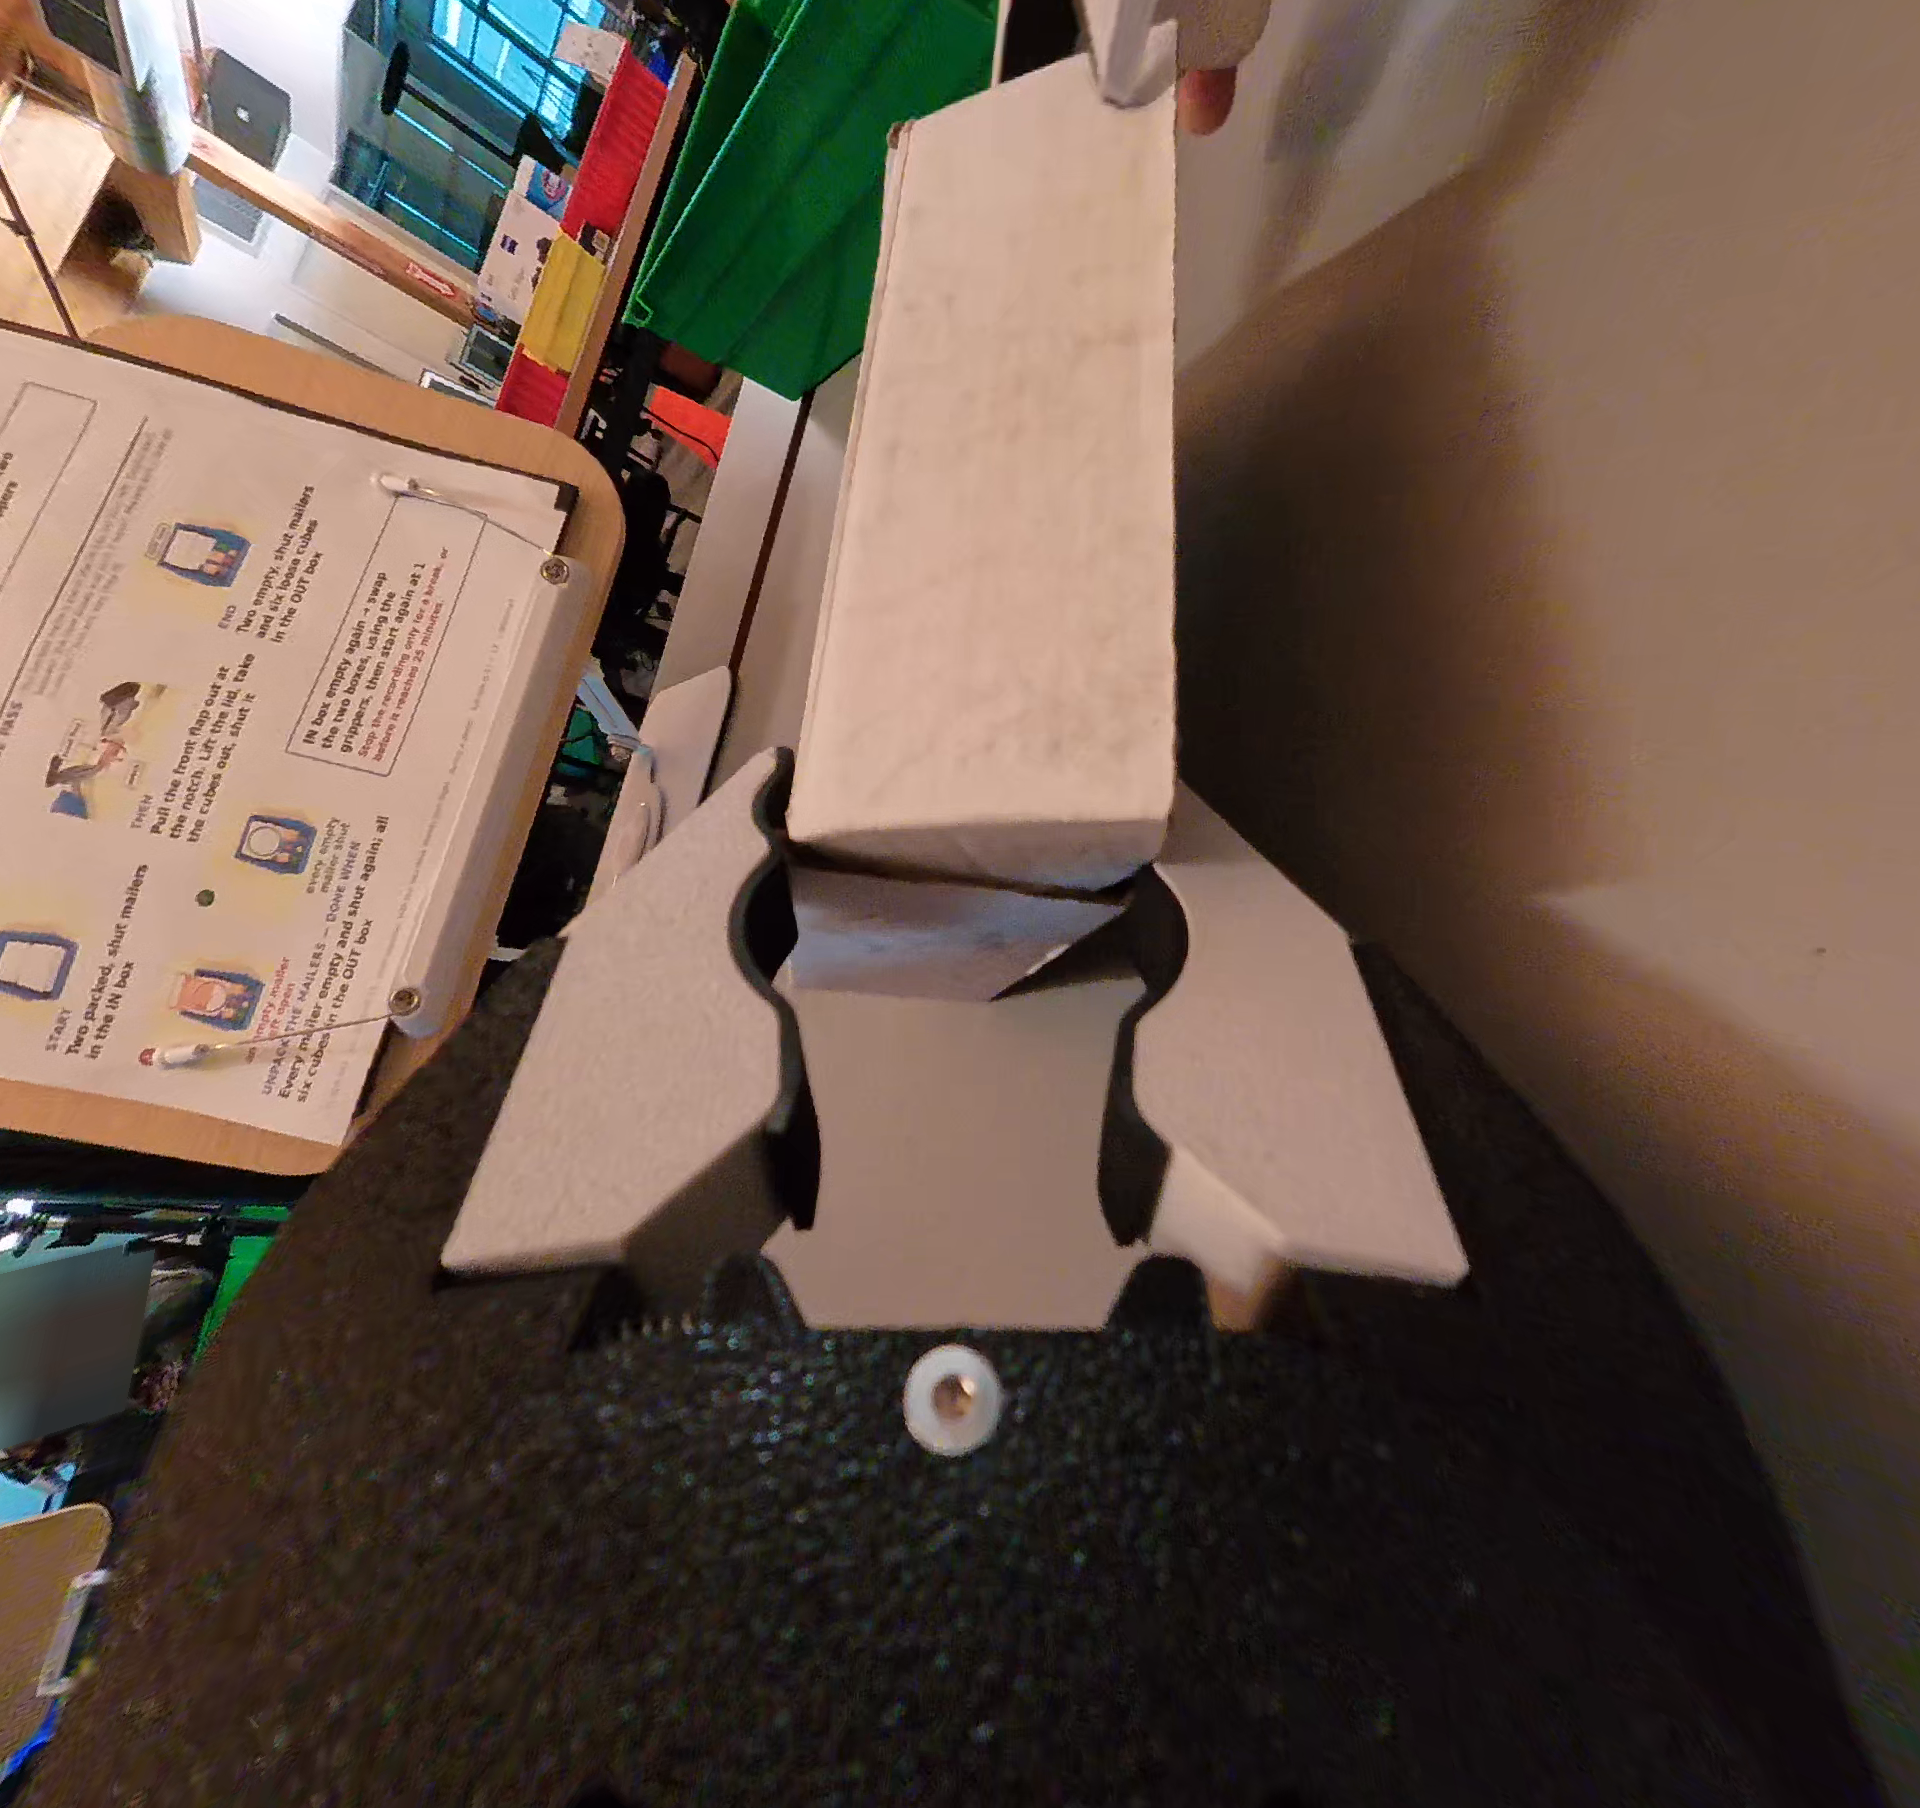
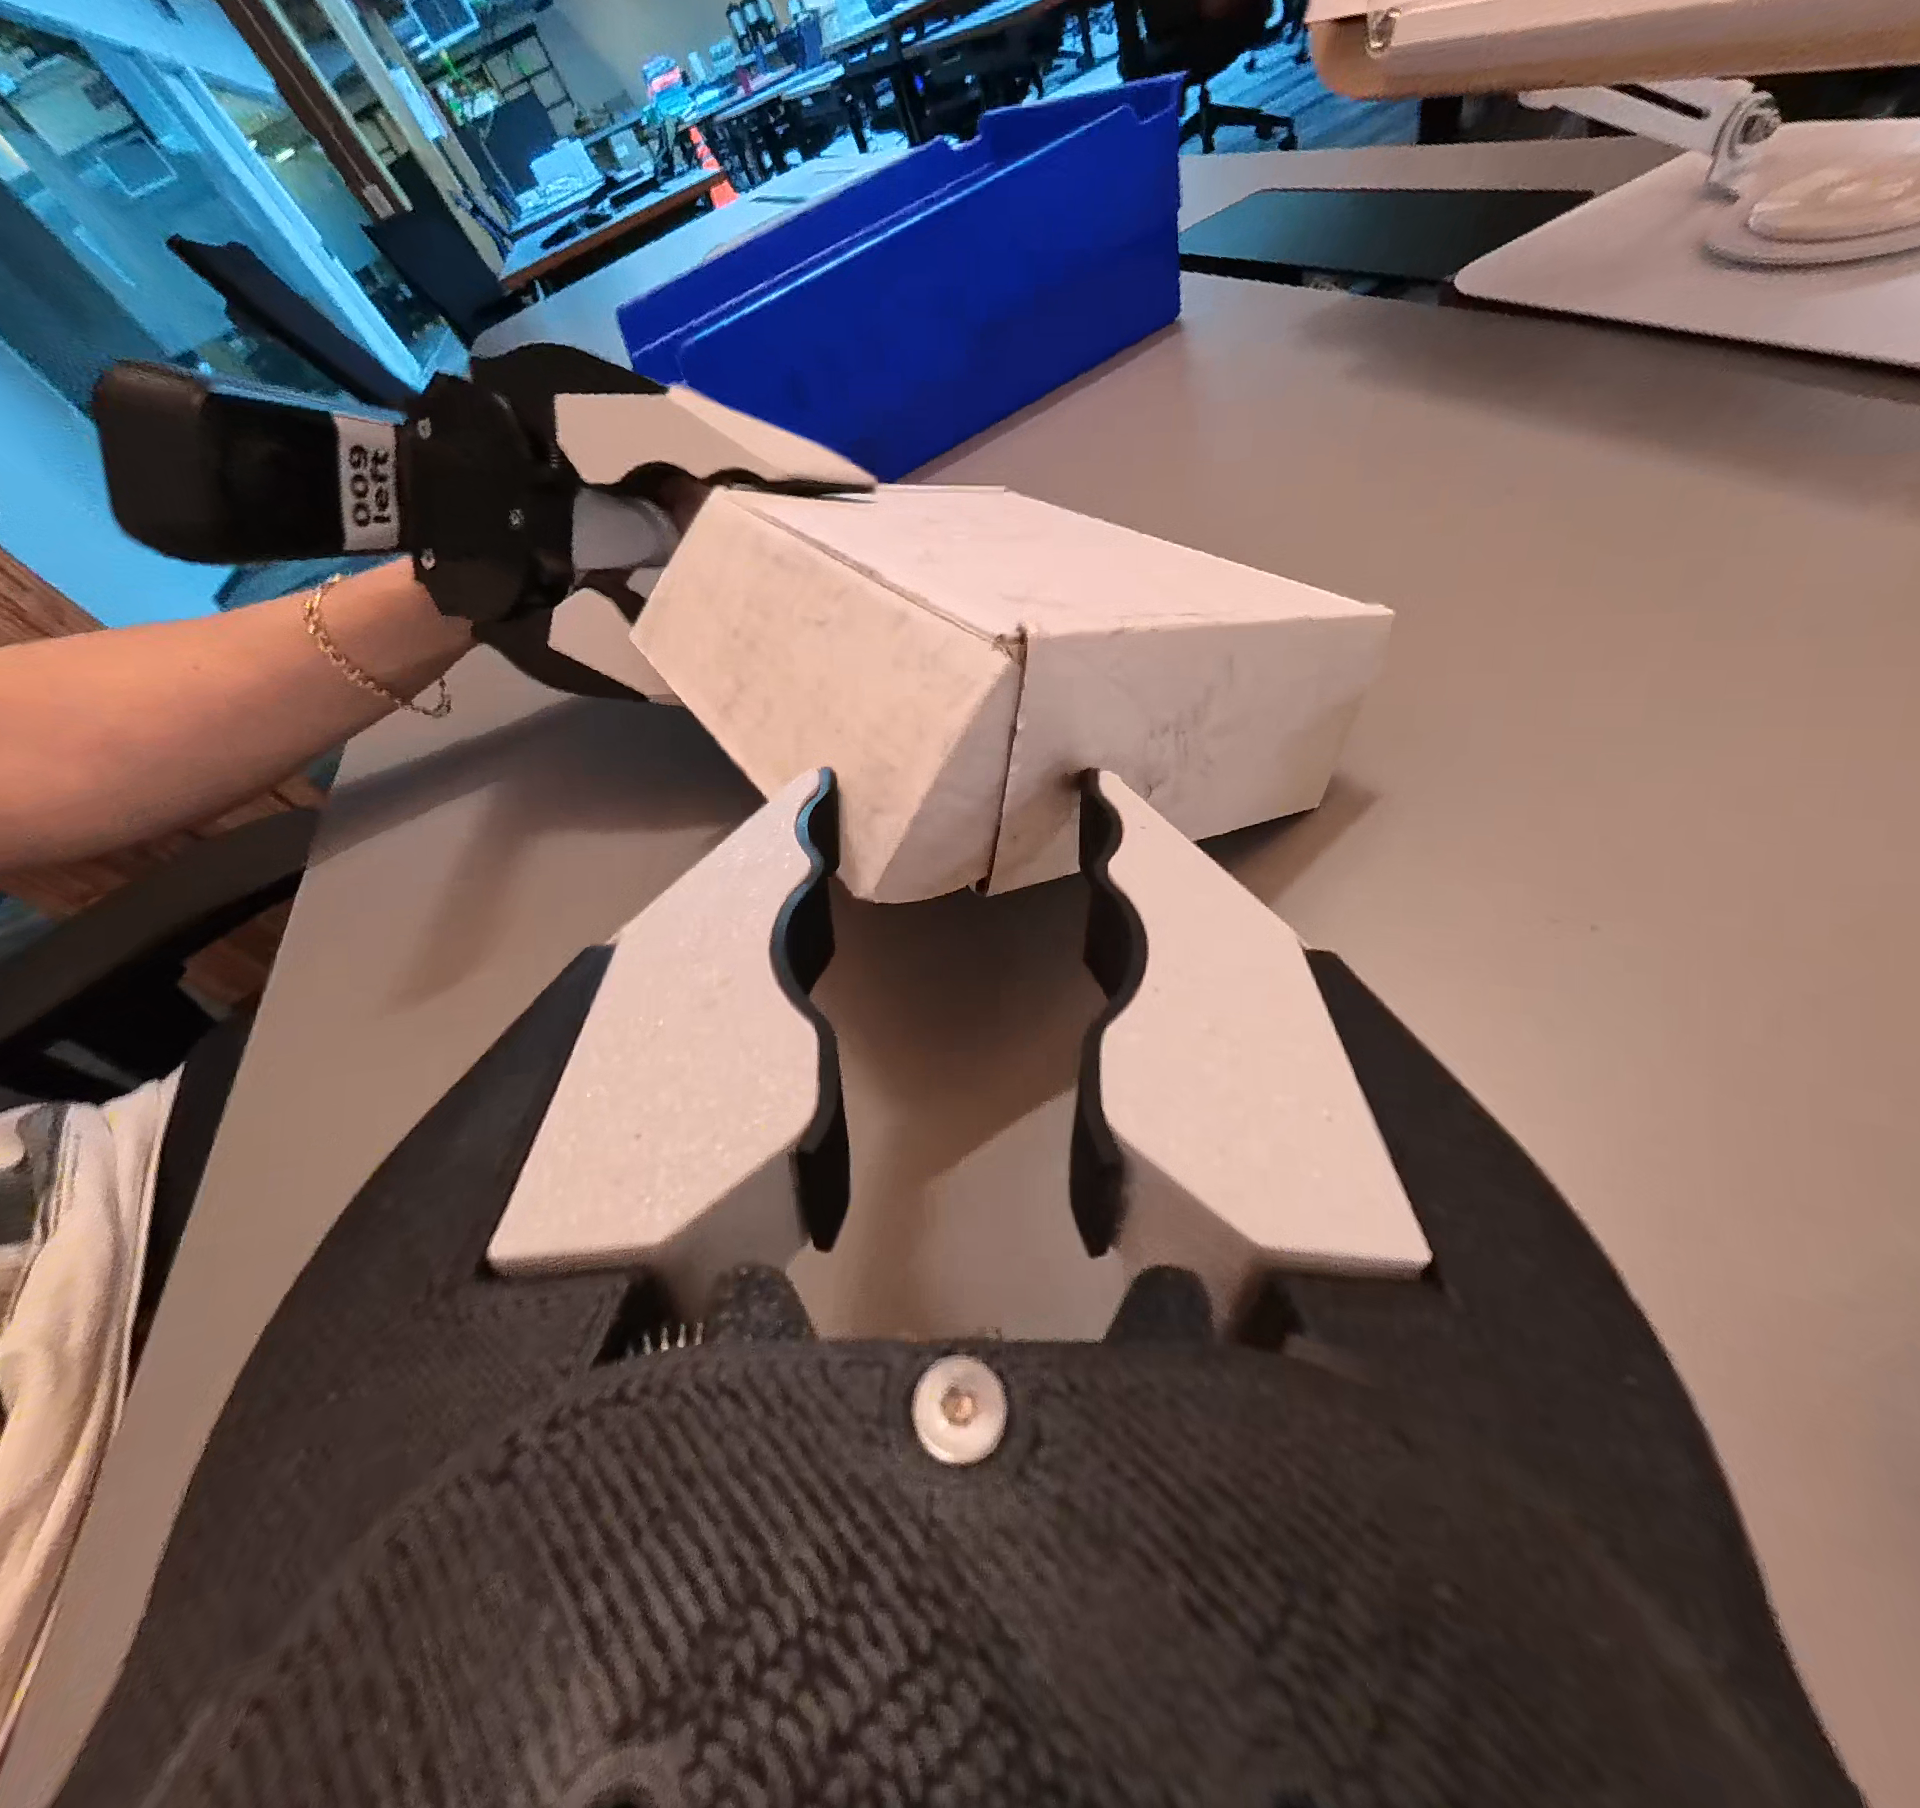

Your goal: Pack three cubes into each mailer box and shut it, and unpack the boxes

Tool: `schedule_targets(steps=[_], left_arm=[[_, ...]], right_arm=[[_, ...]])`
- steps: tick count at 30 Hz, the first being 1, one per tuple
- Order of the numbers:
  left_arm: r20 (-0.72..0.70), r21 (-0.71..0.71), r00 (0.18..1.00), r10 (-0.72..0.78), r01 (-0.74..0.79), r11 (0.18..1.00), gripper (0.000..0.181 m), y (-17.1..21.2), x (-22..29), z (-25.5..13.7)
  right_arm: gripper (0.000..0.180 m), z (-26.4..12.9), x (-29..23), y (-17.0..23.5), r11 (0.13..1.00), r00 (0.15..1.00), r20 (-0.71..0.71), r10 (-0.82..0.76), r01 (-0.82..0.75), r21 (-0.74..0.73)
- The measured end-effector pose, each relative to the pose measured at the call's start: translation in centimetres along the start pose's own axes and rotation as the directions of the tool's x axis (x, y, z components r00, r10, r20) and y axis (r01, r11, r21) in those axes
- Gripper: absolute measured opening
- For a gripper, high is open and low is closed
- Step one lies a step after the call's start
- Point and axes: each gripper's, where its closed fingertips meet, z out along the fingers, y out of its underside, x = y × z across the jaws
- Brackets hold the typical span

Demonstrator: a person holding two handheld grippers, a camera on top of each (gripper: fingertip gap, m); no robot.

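Note:
A white, scuffed mailer box is shut and tilted, its right end resting on the grey table. My left gripper is shut on the box's end and holds that end raised; it also shows in the right wrist view, one finger above the box and one below. My right gripper has its fingers on either side of the box's near lower corner and pressed against it. One of its fingers shows at the box's far end in the left wrist view. No cubes are in view.
A blue bin stands on the table behind the box. A green bin shows in the left wrist view. An instruction sheet on a board stands on a white stand at the table's far right. A person's forearm holds the left gripper.

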Motion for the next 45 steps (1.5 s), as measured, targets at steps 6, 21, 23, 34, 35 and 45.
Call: schedule_targets(steps=[6, 21, 23, 34, 35, 45], left_arm=[[-0.023, 0.022, 1.0, 0.003, -0.002, 1.0, 0.061, 0.1, 0.0, -0.2], [-0.056, 0.009, 0.997, -0.049, 0.05, 0.999, 0.062, 1.0, -0.3, 0.1], [-0.057, 0.015, 0.998, -0.037, 0.037, 0.999, 0.062, 1.1, -0.3, 0.1], [-0.089, 0.037, 0.994, -0.062, 0.066, 0.997, 0.062, 1.2, -0.9, 0.0], [-0.09, 0.036, 0.995, -0.054, 0.058, 0.998, 0.062, 1.2, -0.8, 0.0], [-0.092, 0.046, 0.991, -0.097, 0.101, 0.994, 0.062, 1.0, -0.9, 0.3]], right_arm=[[0.043, -1.0, -0.4, 0.0, 0.999, 0.997, 0.079, -0.011, 0.014, -0.036], [0.027, 0.4, 0.4, -0.1, 0.999, 0.997, 0.07, -0.02, 0.022, -0.031], [0.027, 0.5, 0.3, 0.0, 0.999, 0.997, 0.064, -0.034, 0.036, -0.031], [0.053, 0.4, -0.8, 0.2, 0.997, 0.978, 0.203, 0.056, -0.044, -0.06], [0.056, 0.3, -0.9, -0.1, 0.995, 0.967, 0.235, 0.101, -0.093, -0.044], [0.034, 0.7, 0.9, 0.0, 0.989, 0.977, 0.154, 0.147, -0.14, -0.054]])
